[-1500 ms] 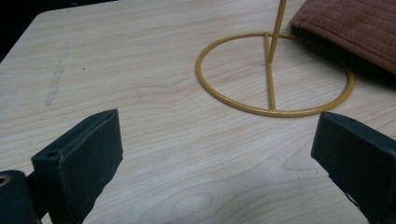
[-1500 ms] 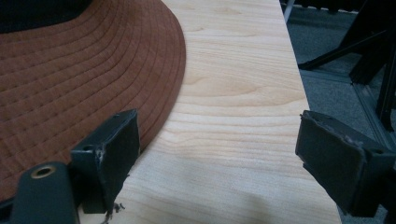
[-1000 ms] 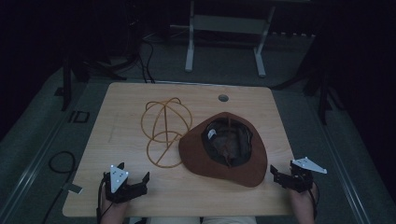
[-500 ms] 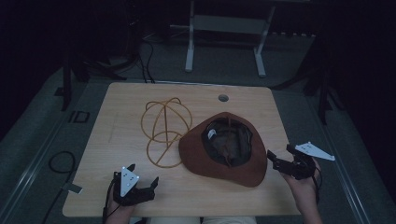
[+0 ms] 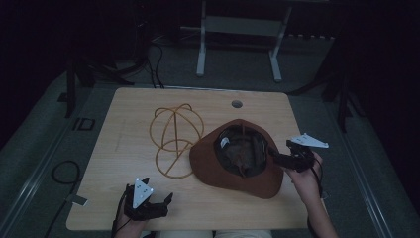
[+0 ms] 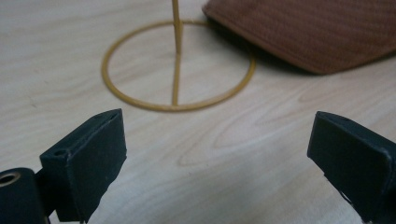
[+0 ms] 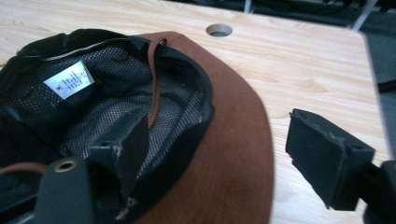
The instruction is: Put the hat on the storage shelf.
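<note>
Brown felt wide-brimmed hat [image 5: 237, 168]: upturned, black mesh lining showing, right of centre on the pale wooden tabletop [image 5: 124, 148]. Right gripper [image 5: 275, 157] at the hat's 3 o'clock edge; jaws wide but just closing, straddling the brim, not pressing. Yellow wire hat stand [image 5: 174, 136] at 10 o'clock, touching the brim. Left gripper [image 5: 161, 204] at 7 o'clock, jaws wide apart, empty.

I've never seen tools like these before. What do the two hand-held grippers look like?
Each is a black hand-held gripper with two blocky black jaws. The left gripper and the right gripper both carry a pale grey three-cornered plate on top. A thin dark cable trails from the right one past the person's bare forearm.
</note>
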`<state>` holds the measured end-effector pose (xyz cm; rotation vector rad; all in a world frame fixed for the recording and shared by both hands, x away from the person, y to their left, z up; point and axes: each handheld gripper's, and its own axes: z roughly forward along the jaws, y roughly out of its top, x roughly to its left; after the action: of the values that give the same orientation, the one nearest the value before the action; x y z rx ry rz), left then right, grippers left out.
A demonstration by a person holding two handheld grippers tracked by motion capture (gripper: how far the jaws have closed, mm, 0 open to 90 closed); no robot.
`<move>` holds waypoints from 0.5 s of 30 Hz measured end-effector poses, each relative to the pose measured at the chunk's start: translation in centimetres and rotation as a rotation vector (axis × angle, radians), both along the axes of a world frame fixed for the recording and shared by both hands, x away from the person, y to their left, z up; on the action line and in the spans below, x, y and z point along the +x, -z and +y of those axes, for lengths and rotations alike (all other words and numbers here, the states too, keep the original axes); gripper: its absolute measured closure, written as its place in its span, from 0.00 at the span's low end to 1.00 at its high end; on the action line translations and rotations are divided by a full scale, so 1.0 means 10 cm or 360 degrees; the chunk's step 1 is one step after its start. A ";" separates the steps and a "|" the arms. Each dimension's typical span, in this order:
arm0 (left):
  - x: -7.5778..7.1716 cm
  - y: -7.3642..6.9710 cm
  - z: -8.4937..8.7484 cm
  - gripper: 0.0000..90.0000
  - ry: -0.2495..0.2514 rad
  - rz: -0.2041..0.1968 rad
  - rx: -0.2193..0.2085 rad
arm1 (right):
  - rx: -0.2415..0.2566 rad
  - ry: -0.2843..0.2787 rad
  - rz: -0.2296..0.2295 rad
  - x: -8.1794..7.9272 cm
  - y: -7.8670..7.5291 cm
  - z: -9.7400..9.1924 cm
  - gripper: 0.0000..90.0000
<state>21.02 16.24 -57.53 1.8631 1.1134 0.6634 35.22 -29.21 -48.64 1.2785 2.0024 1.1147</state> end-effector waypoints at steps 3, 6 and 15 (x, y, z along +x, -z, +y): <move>0.01 0.01 -0.01 0.06 -0.0002 0.0022 0.0012 | -0.0015 0.0007 0.0067 0.14 0.04 0.06 0.25; 0.02 0.02 -0.01 0.06 -0.0009 0.0036 0.0012 | -0.0056 0.0011 0.0114 0.27 0.08 0.13 0.26; 0.02 0.02 -0.02 0.06 0.0005 0.0036 0.0038 | -0.0176 0.0049 0.0231 0.65 0.21 0.34 0.26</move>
<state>21.21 16.05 -57.72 1.8966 1.1216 0.6583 41.71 -25.78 -50.72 1.3622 2.1102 0.9065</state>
